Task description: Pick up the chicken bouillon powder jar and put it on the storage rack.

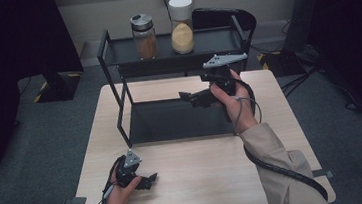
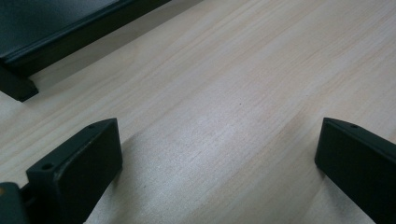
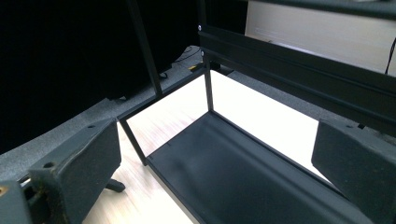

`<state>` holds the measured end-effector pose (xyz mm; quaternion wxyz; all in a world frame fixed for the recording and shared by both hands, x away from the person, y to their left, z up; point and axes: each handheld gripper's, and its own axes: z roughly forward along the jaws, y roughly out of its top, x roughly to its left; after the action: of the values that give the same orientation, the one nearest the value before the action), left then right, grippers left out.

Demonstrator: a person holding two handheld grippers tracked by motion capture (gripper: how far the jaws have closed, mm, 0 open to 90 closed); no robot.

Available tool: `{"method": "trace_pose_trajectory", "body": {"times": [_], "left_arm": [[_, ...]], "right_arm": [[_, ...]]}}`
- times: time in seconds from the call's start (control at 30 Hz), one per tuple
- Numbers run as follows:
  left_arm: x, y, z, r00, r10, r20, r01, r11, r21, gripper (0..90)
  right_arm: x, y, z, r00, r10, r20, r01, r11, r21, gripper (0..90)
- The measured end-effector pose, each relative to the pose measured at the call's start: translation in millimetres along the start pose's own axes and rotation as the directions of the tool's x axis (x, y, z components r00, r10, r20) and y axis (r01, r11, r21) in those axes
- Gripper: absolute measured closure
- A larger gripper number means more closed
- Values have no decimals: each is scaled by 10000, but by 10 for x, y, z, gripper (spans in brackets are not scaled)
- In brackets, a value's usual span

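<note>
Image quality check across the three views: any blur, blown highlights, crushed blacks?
High view: evenly lit, sharp, room edges dark. Left gripper view: table sharp with soft glare patch, rack edge soft, jaws blurred. Right gripper view: tabletop beyond the rack's lower shelf blown white, background crushed black, jaws soft.

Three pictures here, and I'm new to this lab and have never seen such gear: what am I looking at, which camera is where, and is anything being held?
A person sits at a wooden table holding a hand-operated gripper in each hand; there is no robot arm. The high view looks down from above the person. The left gripper rests low near the table's front edge; the right gripper is raised over the lower tray of a black two-level rack. Two jars stand on the rack's upper shelf: a metal-lidded jar and a white-lidded jar. The other two pictures come from cameras riding on each gripper, looking along its black jaws. In both, the jaws stand wide apart with nothing between them, so nothing is held.
</note>
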<state>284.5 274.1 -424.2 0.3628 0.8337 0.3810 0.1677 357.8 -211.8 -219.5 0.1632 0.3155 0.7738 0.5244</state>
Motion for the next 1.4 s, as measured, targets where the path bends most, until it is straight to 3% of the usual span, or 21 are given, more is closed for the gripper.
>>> {"method": "trace_pose_trajectory", "body": {"times": [0.73, 1.4], "left_arm": [[-1, 1, 0, 10000, 1, -4, -1, 10000, 4, 0], [-1, -1, 1, 10000, -3, -7, 3, 10000, -9, 0]], "right_arm": [[-77, -453, 13, 9987, 491, -157, -489, 9987, 128, 7], [-112, -825, 41, 9984, 509, -229, -492, 9965, 676, 8]]}}
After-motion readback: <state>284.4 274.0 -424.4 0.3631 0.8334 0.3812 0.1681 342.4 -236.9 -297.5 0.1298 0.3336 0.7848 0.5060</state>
